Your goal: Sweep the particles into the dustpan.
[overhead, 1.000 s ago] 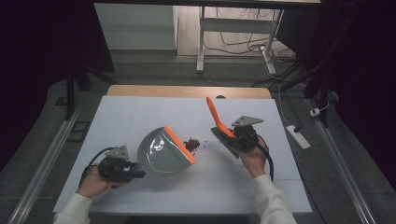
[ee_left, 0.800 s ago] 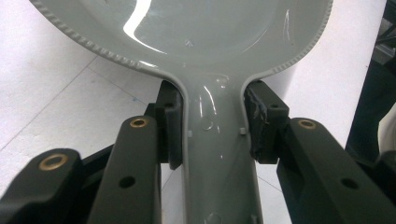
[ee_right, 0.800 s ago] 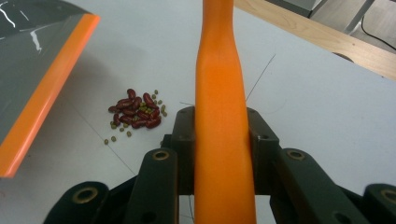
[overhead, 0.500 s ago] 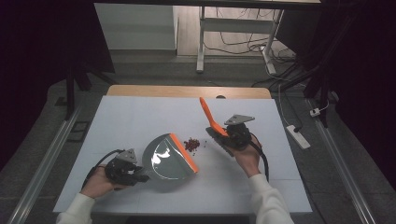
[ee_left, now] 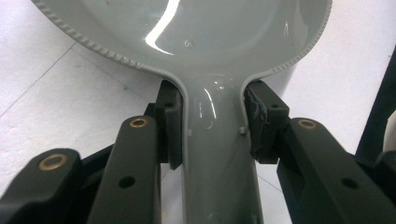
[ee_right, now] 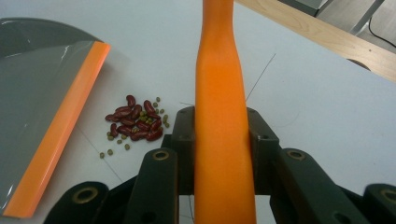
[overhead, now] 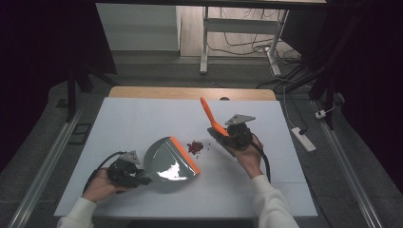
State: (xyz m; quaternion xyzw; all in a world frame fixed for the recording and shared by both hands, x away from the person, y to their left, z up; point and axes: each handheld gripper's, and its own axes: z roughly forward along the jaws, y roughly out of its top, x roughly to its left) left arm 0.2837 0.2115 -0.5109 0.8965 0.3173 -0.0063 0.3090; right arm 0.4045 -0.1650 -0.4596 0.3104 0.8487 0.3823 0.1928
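Grey plastic dustpan w/ an orange rubber lip [overhead: 168, 161] lay flat on the white table top [overhead: 142, 118], front-left area, lip edge facing right toward the beans. Pan's inside looked glossy, w/ a bright glare patch. Its grey handle [ee_left: 217, 154] ran straight back between the jaws of the left gripper [overhead: 124, 170]; in the left gripper view both black pads pressed the handle's sides just behind the ribbed pan rim, so jaws were closed on the handle. Person's left hand [overhead: 97, 186] wrapped the gripper body; black cable looped off to the left.

Small heap of dark red kidney beans mixed w/ tiny green beans [overhead: 195, 147] sat on the table just beside the orange lip, not touching it; a few green ones strayed toward the lip (right gripper view, [ee_right: 135, 125]).

Orange plastic brush handle [overhead: 209, 116] stood tilted up and away from the person, to the right of the heap. Right gripper [overhead: 236, 134] had it clamped: in the right gripper view the handle [ee_right: 223, 116] ran up the middle w/ both jaws tight on either side. Brush head low by the gripper, near the table; bristles too small to tell. Right hand [overhead: 248, 156] held the gripper from below, white sleeve [overhead: 268, 202] behind.

Beyond the white top: a strip of bare wood at the table's far edge [overhead: 190, 92], then dark floor w/ cables and a white power strip [overhead: 302, 138] on the right.
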